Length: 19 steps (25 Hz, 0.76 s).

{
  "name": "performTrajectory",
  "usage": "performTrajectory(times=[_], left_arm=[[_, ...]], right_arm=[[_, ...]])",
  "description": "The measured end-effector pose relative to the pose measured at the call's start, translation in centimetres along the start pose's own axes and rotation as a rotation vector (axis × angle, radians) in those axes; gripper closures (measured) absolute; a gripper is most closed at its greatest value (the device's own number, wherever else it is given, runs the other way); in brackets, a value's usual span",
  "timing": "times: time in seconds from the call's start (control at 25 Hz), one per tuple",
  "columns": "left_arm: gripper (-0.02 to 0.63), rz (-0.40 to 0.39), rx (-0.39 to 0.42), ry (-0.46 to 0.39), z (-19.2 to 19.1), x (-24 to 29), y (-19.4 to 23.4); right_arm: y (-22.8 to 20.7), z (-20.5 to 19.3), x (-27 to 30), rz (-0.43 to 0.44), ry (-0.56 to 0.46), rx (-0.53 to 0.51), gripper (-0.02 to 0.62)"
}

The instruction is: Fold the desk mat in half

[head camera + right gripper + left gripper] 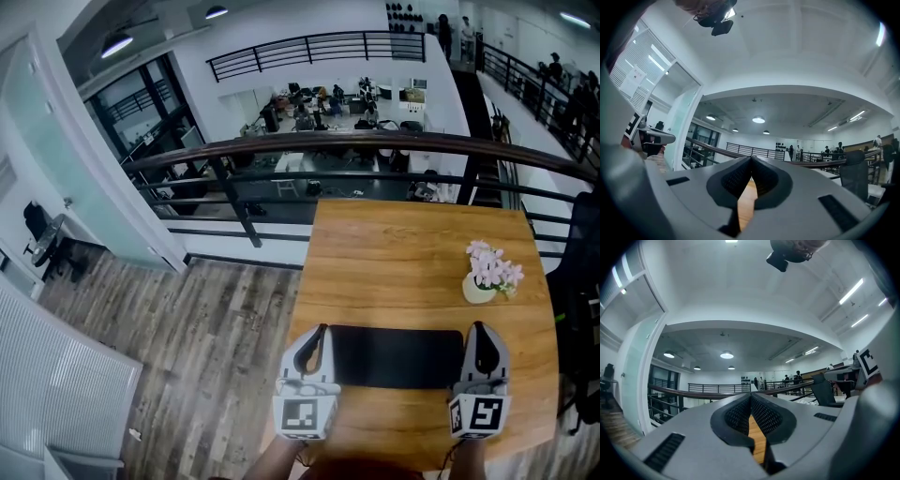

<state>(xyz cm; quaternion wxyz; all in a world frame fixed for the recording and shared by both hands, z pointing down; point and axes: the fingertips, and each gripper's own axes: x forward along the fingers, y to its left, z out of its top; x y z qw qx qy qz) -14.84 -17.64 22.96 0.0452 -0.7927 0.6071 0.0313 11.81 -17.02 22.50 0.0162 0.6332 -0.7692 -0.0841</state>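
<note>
Below and beyond everything, an open office floor [337, 103] shows past a dark balcony railing [356, 142], and grey-brown plank flooring [187, 328] runs along the left side of the head view. Against that railing stands a wooden table [403, 244], its top bare over the far half.

On the near half lies the black desk mat [396, 356], flat on the wood, its long sides running left to right. I cannot tell from here whether it is a single layer or already doubled.

At the right edge of the scene a dark office chair [579, 281] stands just beside the table.

Each end of the mat has a gripper next to it. The left gripper [321, 330] lies along the mat's left short edge, tips toward the far corner. The right gripper [476, 328] lies along the right short edge in the same way. Their marker cubes, left [306, 415] and right [478, 415], sit nearer the person, off the mat.

In the left gripper view the ribbed pads [766, 416] meet at their tips, with only a sliver of tabletop showing in the gap lower down. In the right gripper view the pads [766, 177] are closed tip to tip likewise, with nothing caught between them.

Near the table's right edge, beyond the mat and apart from it, sits a small cream pot [478, 289] of pink flowers [494, 266].
</note>
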Motion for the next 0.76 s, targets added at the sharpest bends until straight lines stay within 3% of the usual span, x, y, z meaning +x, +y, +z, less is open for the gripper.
performTrajectory(times=[0.76], left_arm=[[0.588, 0.012, -0.013, 0.021, -1.6, 1.8, 0.5]], right_arm=[[-0.9, -1.7, 1.5, 0.000, 0.024, -0.008, 0.586]])
